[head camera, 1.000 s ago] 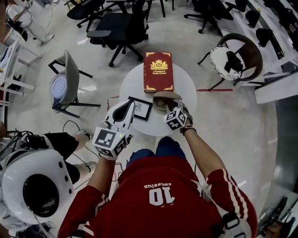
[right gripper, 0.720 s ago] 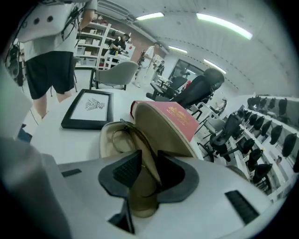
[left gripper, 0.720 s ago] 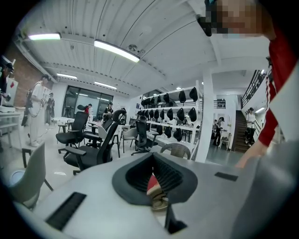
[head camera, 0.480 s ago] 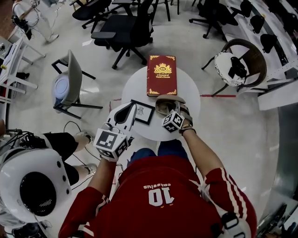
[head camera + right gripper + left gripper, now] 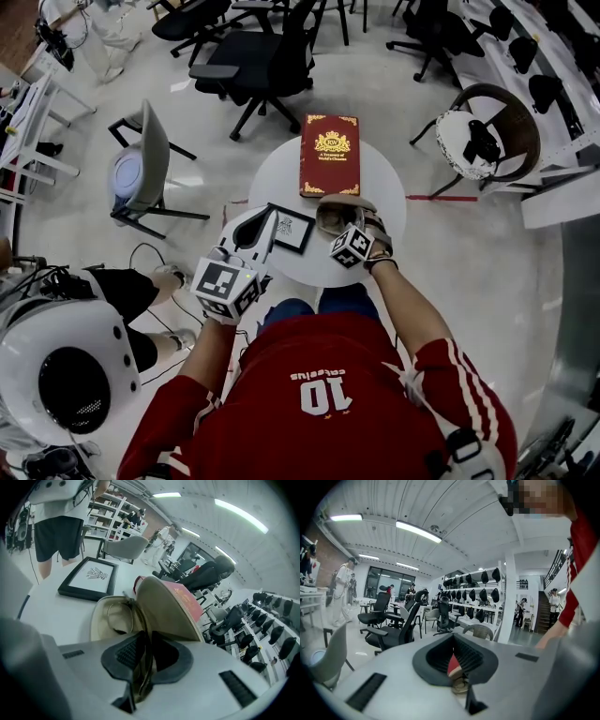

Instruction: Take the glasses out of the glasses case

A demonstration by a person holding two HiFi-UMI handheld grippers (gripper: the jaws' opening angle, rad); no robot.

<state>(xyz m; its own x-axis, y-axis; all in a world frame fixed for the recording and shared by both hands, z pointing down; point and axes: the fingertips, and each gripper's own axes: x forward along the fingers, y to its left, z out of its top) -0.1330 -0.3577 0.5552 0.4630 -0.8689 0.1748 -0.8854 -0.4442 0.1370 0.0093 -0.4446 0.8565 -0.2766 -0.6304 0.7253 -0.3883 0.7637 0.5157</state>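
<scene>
An open beige glasses case [image 5: 334, 202] lies on the round white table [image 5: 380, 187], its lid [image 5: 171, 609] raised. My right gripper [image 5: 346, 226] sits at the case's near side, and in the right gripper view [image 5: 143, 656] it is shut on the glasses [image 5: 139, 677], a thin frame edge pinched between the dark pads. The rest of the glasses [image 5: 117, 616] still rests inside the pale lining. My left gripper [image 5: 262, 225] hovers over the table's left part, apart from the case; in the left gripper view [image 5: 457, 667] its jaws meet with nothing held.
A red book [image 5: 330, 155] lies at the table's far side, just behind the case. A black picture frame [image 5: 286, 228] lies left of the case, under the left gripper. A grey chair [image 5: 141, 173] and black office chairs [image 5: 253, 52] stand around. A person in a white helmet [image 5: 66, 375] is at near left.
Nothing has clearly moved on the table; only the head view has shifted slightly. The right gripper stays at the case and the left one stays hovering.
</scene>
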